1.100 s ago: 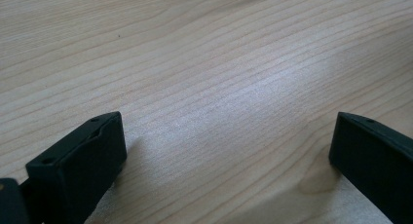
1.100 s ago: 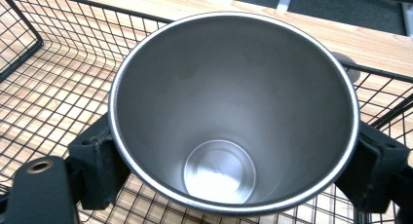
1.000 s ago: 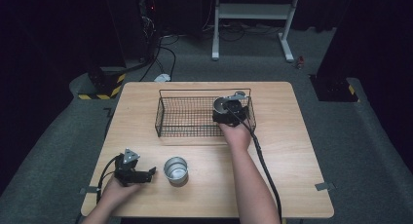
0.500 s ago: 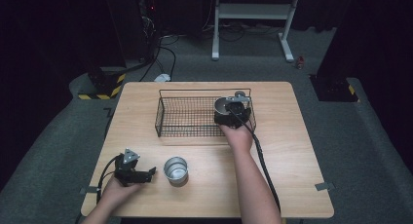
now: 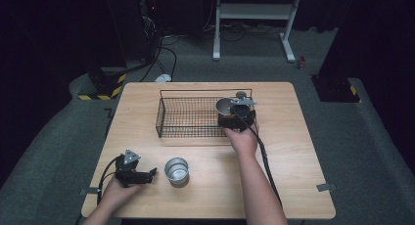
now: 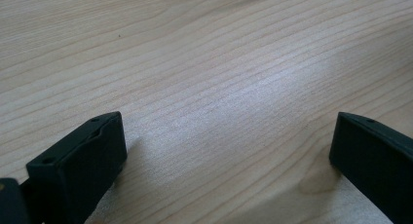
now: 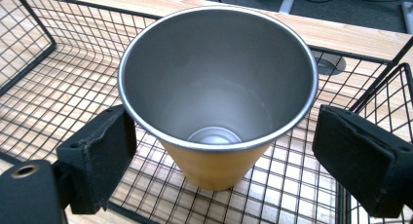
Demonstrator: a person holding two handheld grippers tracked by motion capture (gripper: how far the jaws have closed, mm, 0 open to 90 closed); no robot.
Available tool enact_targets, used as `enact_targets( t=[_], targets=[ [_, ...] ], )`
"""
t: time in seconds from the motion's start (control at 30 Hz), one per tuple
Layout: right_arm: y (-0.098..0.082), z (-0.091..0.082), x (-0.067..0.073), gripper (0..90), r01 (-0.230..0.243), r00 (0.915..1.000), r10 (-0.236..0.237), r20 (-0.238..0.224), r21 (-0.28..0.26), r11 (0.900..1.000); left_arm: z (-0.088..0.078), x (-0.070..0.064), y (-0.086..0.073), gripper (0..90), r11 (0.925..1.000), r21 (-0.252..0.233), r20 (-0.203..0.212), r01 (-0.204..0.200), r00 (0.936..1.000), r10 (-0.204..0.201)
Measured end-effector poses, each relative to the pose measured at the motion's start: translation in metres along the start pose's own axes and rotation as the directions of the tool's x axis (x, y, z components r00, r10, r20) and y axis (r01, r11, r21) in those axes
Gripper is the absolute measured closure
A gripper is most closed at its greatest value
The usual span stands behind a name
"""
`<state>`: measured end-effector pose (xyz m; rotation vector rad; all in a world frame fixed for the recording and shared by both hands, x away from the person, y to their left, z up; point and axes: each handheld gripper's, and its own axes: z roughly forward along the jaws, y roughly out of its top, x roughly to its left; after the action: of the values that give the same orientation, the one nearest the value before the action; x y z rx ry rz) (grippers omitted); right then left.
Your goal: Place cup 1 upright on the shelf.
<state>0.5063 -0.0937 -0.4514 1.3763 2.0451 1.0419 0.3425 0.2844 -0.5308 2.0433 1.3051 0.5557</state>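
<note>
A person sits at a light wooden surface (image 5: 293,137) with a hand-held gripper in each hand. Toward twelve o'clock stands a black wire basket (image 5: 188,117), long axis running nine to three. At the basket's three o'clock end, the right hand-held gripper (image 5: 234,110) hangs over a metal cup with an orange-yellow outer wall (image 7: 214,112). The cup stands upright on the basket's mesh floor, its open mouth facing up, its axis vertical. In the right gripper view the two black jaws stand wide apart, one on either side of the cup and a little below its rim; the left jaw sits very close to the wall and the right jaw is plainly apart from it, so the cup looks set down and let go rather than held. The cup lies straight ahead of this gripper, between its jaws. A second cup, silver (image 5: 176,170), stands upright on the bare surface toward six o'clock, well apart from the basket. The left hand-held gripper (image 5: 149,175) rests low on the surface just to that cup's nine o'clock side, jaws spread wide over bare wood and holding nothing, pointing toward three o'clock. The left hand is by far the nearer to the silver cup, which would probably be the next thing to go into the basket.
</note>
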Motion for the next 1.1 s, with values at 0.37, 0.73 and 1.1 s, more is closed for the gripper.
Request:
enact_targets(
  t=[0.37, 0.73, 1.1],
  targets=[
    [-0.01, -0.024, 0.002, 9.0, 0.011, 0.9995, -0.012, -0.027, -0.049, 0.999, 0.0, 0.0, 0.0, 0.5, 1.0, 0.0, 0.0, 0.0, 1.0, 0.0],
    [-0.037, -0.058, 0.008, 9.2, 0.043, 0.9982, -0.046, -0.037, -0.084, 0.996, 0.0, 0.0, 0.0, 0.5, 1.0, 0.0, -0.001, 0.0, 1.0, 0.0],
    [-0.079, -0.082, 0.004, 9.3, 0.047, 0.9982, -0.049, -0.034, -0.06, 0.997, 0.0, -0.001, 0.0, 0.6, 1.0, 0.0, -0.002, 0.01, 0.9999, -0.01]
  ],
)
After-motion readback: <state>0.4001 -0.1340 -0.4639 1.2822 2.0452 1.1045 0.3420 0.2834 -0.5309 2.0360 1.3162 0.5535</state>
